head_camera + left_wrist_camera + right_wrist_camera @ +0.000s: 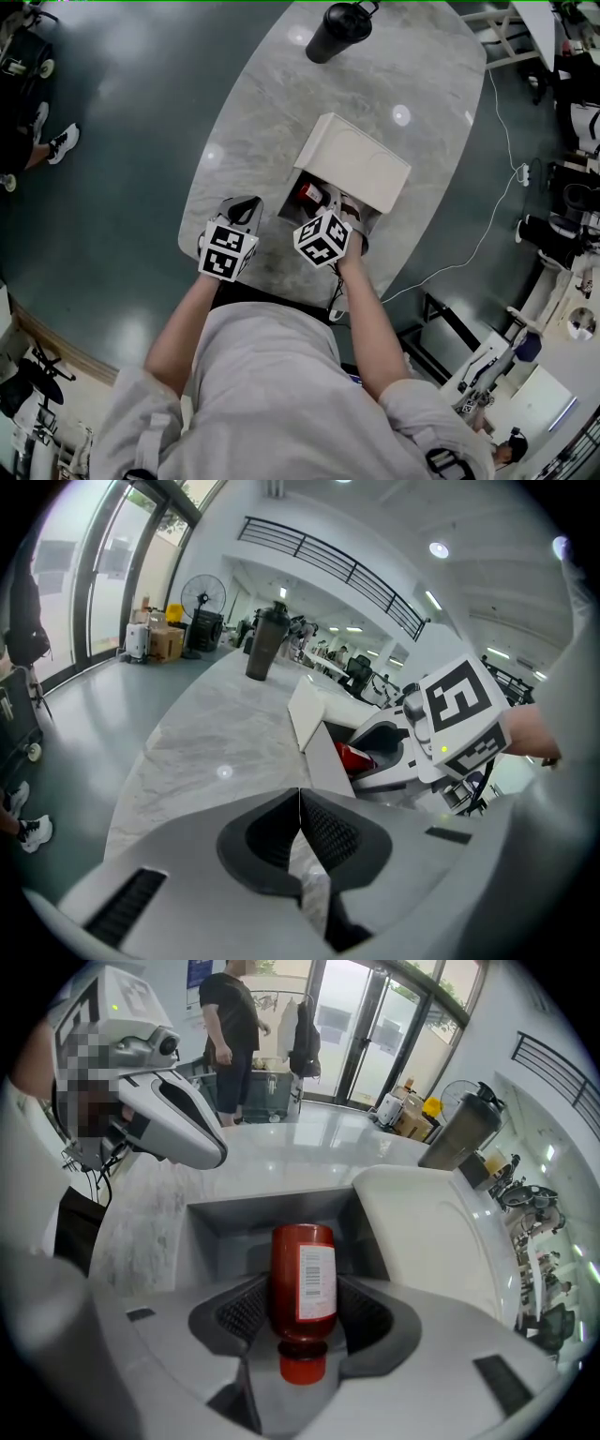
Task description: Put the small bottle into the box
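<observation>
The small red bottle (303,1283) with a white label lies between the pads of my right gripper (303,1314), cap toward the camera, and both pads press its sides. It hangs over the open grey box (272,1215), whose white lid (427,1232) stands open to the right. In the head view the bottle (309,195) shows at the box's near end, under the right gripper (330,202). My left gripper (299,799) is shut with nothing in it, hovering over the marble table just left of the box (323,761).
A black tumbler (337,31) stands at the far end of the oval marble table (253,112). A white cable (487,225) trails on the floor to the right. A person stands far off beyond the table in the right gripper view.
</observation>
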Demonstrator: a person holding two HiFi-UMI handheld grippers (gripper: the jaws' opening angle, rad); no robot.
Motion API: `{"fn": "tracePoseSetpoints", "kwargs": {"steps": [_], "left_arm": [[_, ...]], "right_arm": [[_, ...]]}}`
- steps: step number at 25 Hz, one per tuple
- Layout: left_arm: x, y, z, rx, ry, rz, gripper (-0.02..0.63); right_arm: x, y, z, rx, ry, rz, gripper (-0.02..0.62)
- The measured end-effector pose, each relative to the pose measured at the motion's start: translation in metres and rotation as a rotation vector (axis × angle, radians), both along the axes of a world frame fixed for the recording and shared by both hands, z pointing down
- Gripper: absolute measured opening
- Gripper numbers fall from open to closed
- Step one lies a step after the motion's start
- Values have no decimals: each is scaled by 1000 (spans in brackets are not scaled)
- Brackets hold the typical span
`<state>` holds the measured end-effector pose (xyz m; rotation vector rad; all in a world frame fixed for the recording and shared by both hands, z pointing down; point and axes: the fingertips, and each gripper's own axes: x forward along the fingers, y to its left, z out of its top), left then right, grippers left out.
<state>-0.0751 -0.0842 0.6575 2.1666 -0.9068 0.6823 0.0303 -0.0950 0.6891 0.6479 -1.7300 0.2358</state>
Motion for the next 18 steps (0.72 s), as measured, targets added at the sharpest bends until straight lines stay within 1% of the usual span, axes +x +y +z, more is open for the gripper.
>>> {"fn": "tracePoseSetpoints", "kwargs": {"steps": [4,7,9,13,18], "left_arm": [[0,0,3,-1,11,22,23],[-4,1,0,-5,19,41,23],[-7,0,-1,-11,26,52,23],[-13,-3,0,-29,41,67,23],[-5,-6,-2,-15,38,115,23]], "right_arm": [[1,0,6,5,25,6,235],[-1,2,5,-10,32,22,235],[-2,3,2,-15,34,37,249],[-1,5,-10,6,34,83,261],[10,11,-29,57,19,147,261]]}}
